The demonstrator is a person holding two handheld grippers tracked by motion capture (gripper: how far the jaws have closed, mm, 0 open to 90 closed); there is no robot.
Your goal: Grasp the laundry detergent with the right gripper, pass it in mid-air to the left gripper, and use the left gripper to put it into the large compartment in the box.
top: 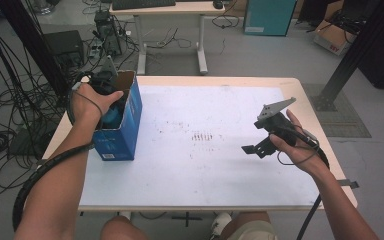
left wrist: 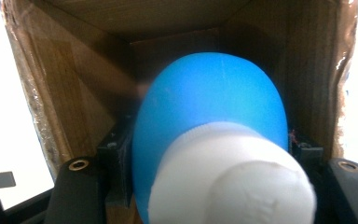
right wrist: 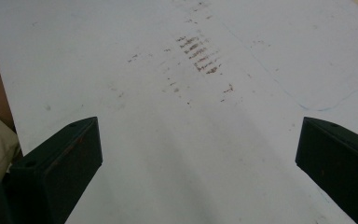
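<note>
We note even, diffuse light in the high view; the white table top [top: 205, 165] reads bright with no hard glare, and shadows under the hands are faint. Straight lines bow slightly toward the frame edges. In the left gripper view the blue bottle [left wrist: 209, 107] and its white cap [left wrist: 233, 186] sit too close and blur soft; the cardboard box [left wrist: 93, 60] is dim inside, while both side edges blow out to white. In the right gripper view the table top shows soft broad shadows, stains sharp, jaws slightly soft.
</note>
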